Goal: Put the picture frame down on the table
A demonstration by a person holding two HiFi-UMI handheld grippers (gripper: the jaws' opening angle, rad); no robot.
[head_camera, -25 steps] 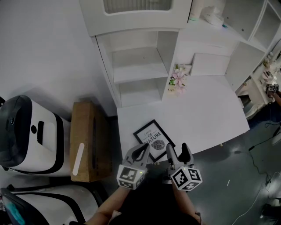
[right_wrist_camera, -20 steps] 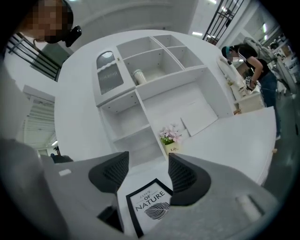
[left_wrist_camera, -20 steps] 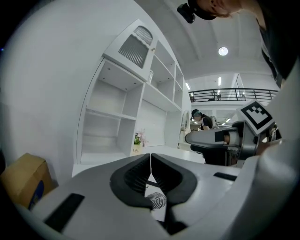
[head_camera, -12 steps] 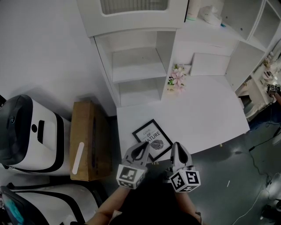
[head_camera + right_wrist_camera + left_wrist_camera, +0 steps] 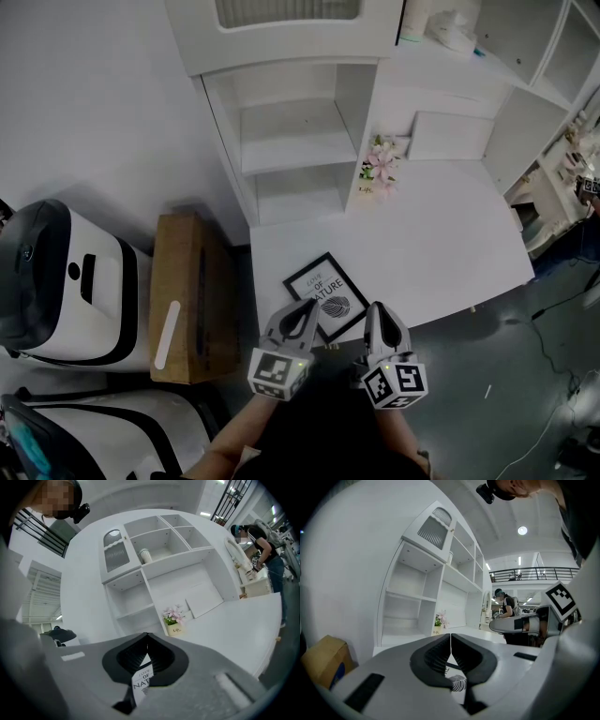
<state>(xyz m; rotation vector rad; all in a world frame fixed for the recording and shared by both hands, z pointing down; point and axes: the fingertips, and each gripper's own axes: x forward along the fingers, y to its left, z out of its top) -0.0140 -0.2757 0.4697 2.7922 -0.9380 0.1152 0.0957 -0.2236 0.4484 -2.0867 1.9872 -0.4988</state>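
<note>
The black picture frame [image 5: 325, 296] with a white print lies flat on the white table [image 5: 441, 244], near its front left corner. My left gripper [image 5: 305, 309] hovers at the table's front edge, its tip over the frame's near corner, jaws shut with nothing between them. My right gripper [image 5: 377, 311] sits just right of the frame, also shut and empty. In the left gripper view the closed tips [image 5: 450, 637] meet above the frame's leaf print [image 5: 457, 682]. Behind the closed tips [image 5: 147, 635] in the right gripper view, the print [image 5: 142, 681] shows through the gap.
A small pot of pink flowers [image 5: 379, 173] stands at the table's back beside a white shelf unit [image 5: 291, 141]. A white board [image 5: 448, 137] leans on the back wall. A cardboard box [image 5: 187, 300] and white machines [image 5: 56, 291] stand on the floor at left. Another person [image 5: 260, 541] works far right.
The right gripper's jaws, wide open a second ago, have closed on nothing. Both grippers have barely shifted, and the frame still lies in the same spot.
</note>
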